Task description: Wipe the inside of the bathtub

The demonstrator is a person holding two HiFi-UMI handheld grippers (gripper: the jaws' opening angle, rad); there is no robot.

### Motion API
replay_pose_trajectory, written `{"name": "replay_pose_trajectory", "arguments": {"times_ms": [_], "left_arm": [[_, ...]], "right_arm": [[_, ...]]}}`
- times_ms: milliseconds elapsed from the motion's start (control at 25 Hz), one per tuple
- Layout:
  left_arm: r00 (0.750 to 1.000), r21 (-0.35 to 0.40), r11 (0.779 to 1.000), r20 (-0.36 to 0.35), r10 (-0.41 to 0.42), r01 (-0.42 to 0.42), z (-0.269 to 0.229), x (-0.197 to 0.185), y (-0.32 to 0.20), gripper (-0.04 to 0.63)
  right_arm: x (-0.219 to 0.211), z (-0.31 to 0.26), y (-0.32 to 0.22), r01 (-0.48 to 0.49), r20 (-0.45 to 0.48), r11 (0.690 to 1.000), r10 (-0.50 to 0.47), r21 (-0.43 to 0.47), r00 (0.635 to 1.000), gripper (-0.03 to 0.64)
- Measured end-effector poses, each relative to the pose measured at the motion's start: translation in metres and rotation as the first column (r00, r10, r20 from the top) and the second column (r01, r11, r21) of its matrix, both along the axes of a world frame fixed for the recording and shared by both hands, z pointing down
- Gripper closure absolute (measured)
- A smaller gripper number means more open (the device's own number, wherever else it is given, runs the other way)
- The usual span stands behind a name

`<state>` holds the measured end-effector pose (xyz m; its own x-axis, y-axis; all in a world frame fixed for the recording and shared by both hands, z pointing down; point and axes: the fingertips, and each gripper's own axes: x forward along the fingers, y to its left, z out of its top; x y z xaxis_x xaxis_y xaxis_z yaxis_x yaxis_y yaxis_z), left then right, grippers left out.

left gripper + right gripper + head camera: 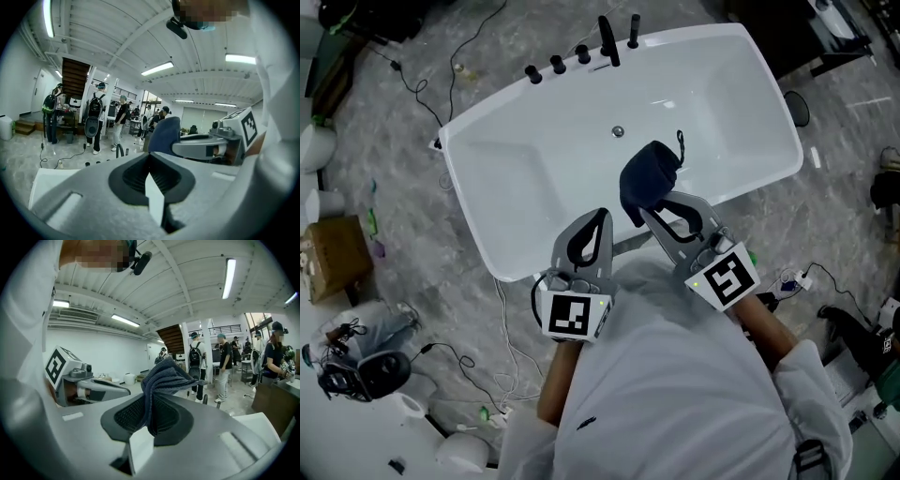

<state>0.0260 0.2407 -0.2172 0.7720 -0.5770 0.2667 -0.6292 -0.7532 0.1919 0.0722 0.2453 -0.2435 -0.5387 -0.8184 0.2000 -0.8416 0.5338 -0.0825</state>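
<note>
Grey marbled floor (403, 234) carries a white bathtub (534, 187), a cardboard box (337, 258) and cables (502, 309).

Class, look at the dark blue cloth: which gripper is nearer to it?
Right. The right gripper is shut on the cloth, which sticks up from its jaws. The left gripper is shut and empty, just to the cloth's left.

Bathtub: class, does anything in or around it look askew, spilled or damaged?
Nothing looks spilled or damaged; the bathtub looks clean. The one untidy thing is loose cables trailing over the floor by its near-left corner. The cloth is pinched in the right gripper.
</note>
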Motion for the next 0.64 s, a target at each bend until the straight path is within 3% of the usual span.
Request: {"name": "replay_pose_trajectory", "arguments": {"times_ms": [360, 480, 640], "left_arm": [[0.996, 0.037, 0.996, -0.046, 0.078, -0.077, -0.006, -0.063, 0.019, 0.595], [0.997, -0.013, 0.996, -0.005, 0.083, -0.083, 0.012, -0.079, 0.038, 0.595], [0.995, -0.023, 0.995, 0.041, 0.093, -0.092, 0.028, -0.084, 0.05, 0.595]], "right_arm": [[-0.079, 0.015, 0.025, -0.066, -0.05, 0.997, 0.064, -0.048, 0.997, 0.565], [-0.086, 0.029, 0.046, -0.043, -0.108, 0.997, 0.036, -0.065, 0.993, 0.565], [-0.075, 0.035, 0.058, -0.062, -0.095, 0.996, 0.055, -0.066, 0.994, 0.565]]}}
